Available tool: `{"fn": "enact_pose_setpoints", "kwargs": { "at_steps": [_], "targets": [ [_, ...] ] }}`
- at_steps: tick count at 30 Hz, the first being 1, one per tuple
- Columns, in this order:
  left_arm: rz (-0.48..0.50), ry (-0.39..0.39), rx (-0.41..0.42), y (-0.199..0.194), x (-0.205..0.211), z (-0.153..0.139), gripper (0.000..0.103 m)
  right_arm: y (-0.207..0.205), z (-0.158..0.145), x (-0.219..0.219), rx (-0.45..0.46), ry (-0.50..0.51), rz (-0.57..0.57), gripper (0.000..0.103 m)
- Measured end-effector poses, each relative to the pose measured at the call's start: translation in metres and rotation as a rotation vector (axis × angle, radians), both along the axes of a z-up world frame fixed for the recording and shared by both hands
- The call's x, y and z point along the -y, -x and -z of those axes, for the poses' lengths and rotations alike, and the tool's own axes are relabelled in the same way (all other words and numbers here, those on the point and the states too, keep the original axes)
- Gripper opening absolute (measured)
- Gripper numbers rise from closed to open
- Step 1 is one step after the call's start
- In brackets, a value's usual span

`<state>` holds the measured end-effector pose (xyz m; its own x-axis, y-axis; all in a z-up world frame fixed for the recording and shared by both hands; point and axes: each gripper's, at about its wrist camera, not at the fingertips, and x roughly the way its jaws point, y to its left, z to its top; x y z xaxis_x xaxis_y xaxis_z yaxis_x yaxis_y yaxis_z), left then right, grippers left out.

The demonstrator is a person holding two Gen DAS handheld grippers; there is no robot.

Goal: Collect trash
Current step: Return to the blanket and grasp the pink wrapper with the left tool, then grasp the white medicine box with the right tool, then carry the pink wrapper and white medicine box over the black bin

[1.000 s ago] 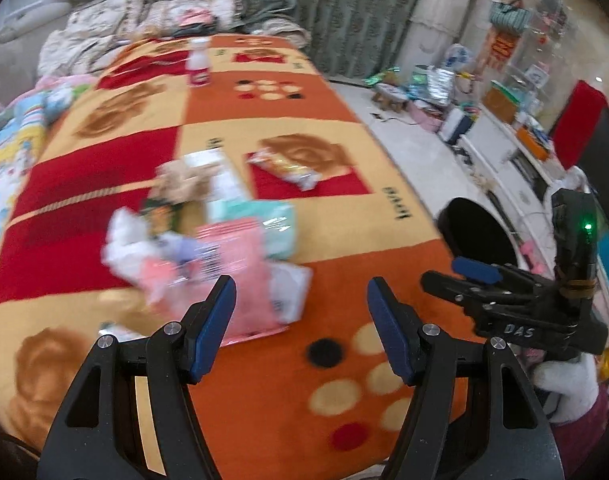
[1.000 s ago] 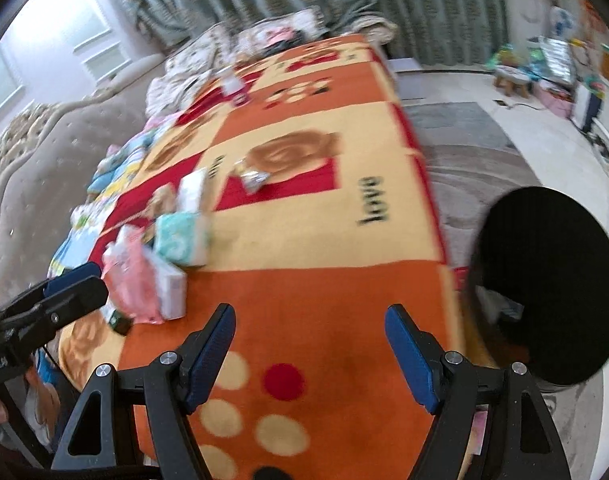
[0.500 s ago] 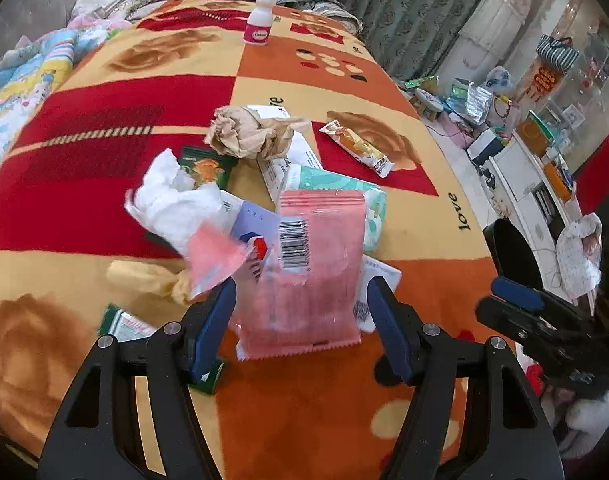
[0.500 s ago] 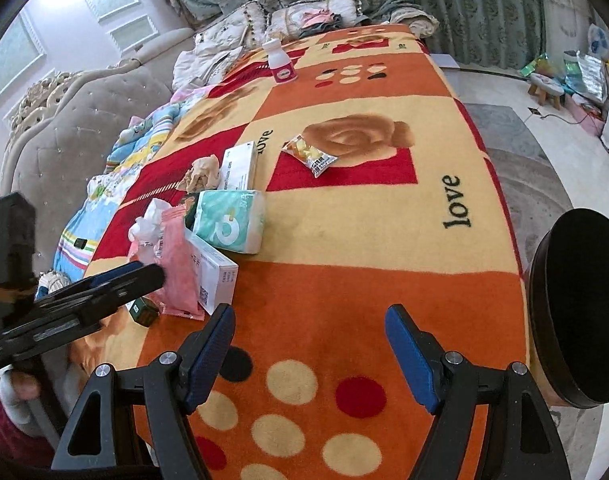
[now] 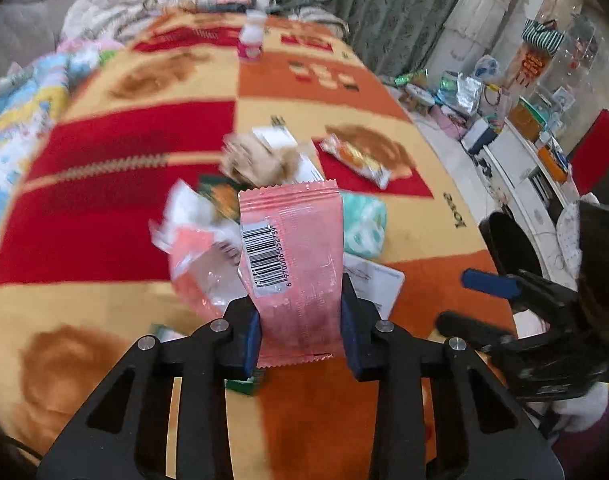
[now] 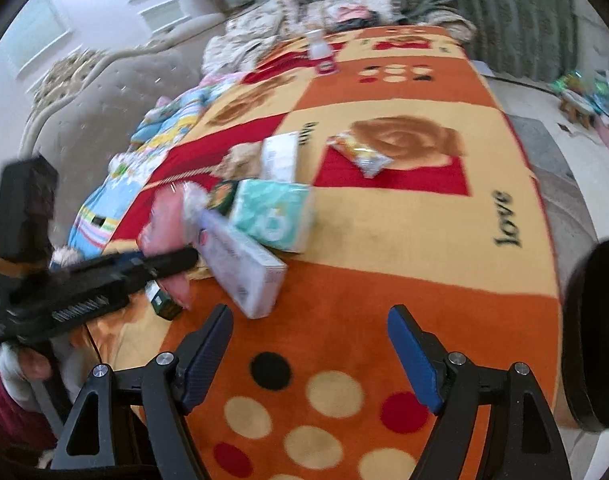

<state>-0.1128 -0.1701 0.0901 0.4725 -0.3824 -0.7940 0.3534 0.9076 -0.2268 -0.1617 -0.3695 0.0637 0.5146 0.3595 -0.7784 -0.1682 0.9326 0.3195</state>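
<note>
My left gripper (image 5: 300,332) is shut on a pink wrapper (image 5: 292,264) with a barcode and holds it upright above the trash pile. The pile lies on the orange, red and yellow blanket (image 5: 104,216): a crumpled brown paper (image 5: 256,160), a white tissue (image 5: 184,208), a teal tissue pack (image 6: 272,216), a white box (image 6: 240,268) and a snack packet (image 6: 360,152). My right gripper (image 6: 312,356) is open and empty over the blanket's near end. The left gripper (image 6: 160,260) also shows in the right wrist view, with the pink wrapper (image 6: 164,216).
A black round bin (image 6: 596,336) stands off the blanket's right edge and shows in the left wrist view (image 5: 508,244) too. A small white bottle (image 5: 250,42) stands at the far end. Bedding and curtains lie behind. Clutter covers the floor at right.
My left gripper has closed on the pink wrapper and lifted it off the pile. My right gripper stays open and has moved closer to the pile.
</note>
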Motion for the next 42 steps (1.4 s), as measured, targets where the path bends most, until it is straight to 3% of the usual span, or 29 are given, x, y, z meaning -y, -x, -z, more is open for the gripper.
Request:
{"fn": "enact_pose_setpoints", "kwargs": {
  "at_steps": [8,16,19,22,25,30,32,35,39,41,42],
  "targets": [
    [-0.088,0.010,0.058,-0.005,-0.059,-0.039,0.031,-0.027,-0.002,-0.071,0.058,0.164,-0.215,0.078],
    [-0.110,0.031,0.035,-0.006,-0.070,-0.032,0.031,-0.053,0.026,-0.117,0.073,0.418,-0.352,0.077],
    [-0.102,0.037,0.028,-0.007,-0.066,-0.030,0.031,-0.051,0.035,-0.122,0.104,0.503,-0.358,0.056],
    [-0.088,0.044,0.028,-0.007,-0.060,-0.030,0.031,-0.045,0.027,-0.107,0.098,0.421,-0.310,0.050],
    [-0.072,0.059,0.036,-0.004,-0.053,-0.034,0.031,-0.027,0.016,-0.083,0.039,0.285,-0.278,0.050],
    [-0.028,0.065,0.047,-0.001,-0.031,-0.036,0.031,0.008,0.024,-0.033,-0.093,0.164,-0.183,0.050],
    [-0.008,0.061,0.042,0.001,-0.019,-0.035,0.031,0.017,0.035,-0.020,-0.128,0.160,-0.150,0.051],
    [0.019,0.053,0.038,0.004,-0.005,-0.034,0.031,0.024,0.040,-0.020,-0.100,0.188,-0.121,0.060],
    [0.045,0.034,0.046,0.010,0.010,-0.036,0.031,0.022,0.040,-0.030,-0.033,0.230,-0.127,0.062],
    [0.053,0.029,0.047,0.011,0.016,-0.036,0.031,0.021,0.041,-0.029,-0.014,0.225,-0.120,0.049],
    [0.057,0.027,0.045,0.011,0.019,-0.036,0.031,0.021,0.041,-0.027,-0.009,0.219,-0.116,0.048]
  ]
}}
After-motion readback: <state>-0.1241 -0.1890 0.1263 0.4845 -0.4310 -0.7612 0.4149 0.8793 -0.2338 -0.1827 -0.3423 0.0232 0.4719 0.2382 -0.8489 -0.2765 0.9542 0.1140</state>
